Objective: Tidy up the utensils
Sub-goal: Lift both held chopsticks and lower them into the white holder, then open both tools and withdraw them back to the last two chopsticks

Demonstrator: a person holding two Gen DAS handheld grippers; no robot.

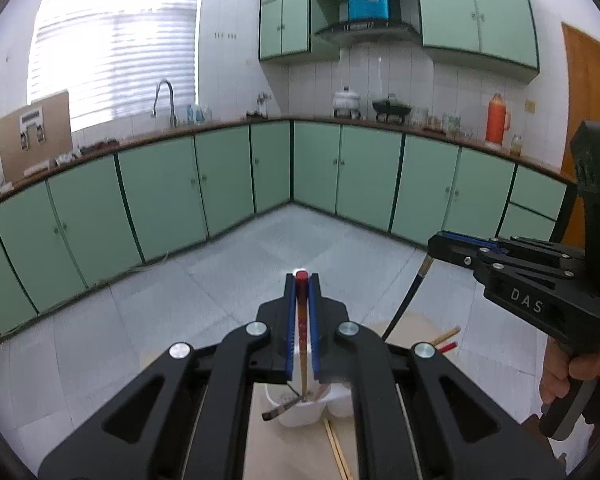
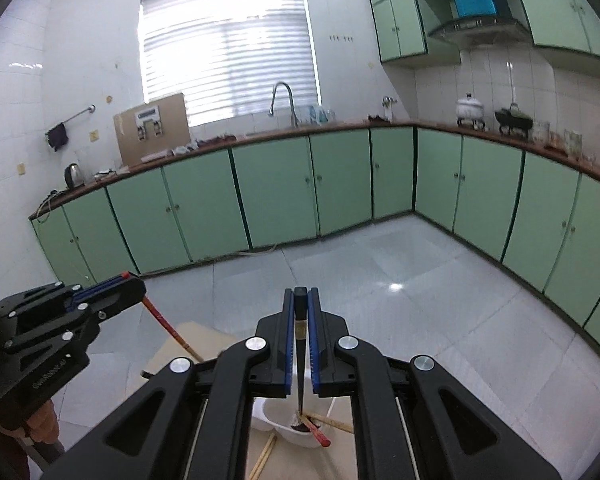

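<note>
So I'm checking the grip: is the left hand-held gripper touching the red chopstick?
Touching. The left wrist view shows the left hand-held gripper with its blue pads pressed against both sides of the red chopstick.

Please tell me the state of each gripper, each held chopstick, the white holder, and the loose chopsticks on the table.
left gripper: shut on the red-tipped chopstick.
red-tipped chopstick: held, lower end in the white holder.
right gripper: shut on the black chopstick.
black chopstick: held, tip down in the holder.
white holder: upright, several utensils inside.
loose chopsticks: lying flat on the table, beside the holder.
</note>
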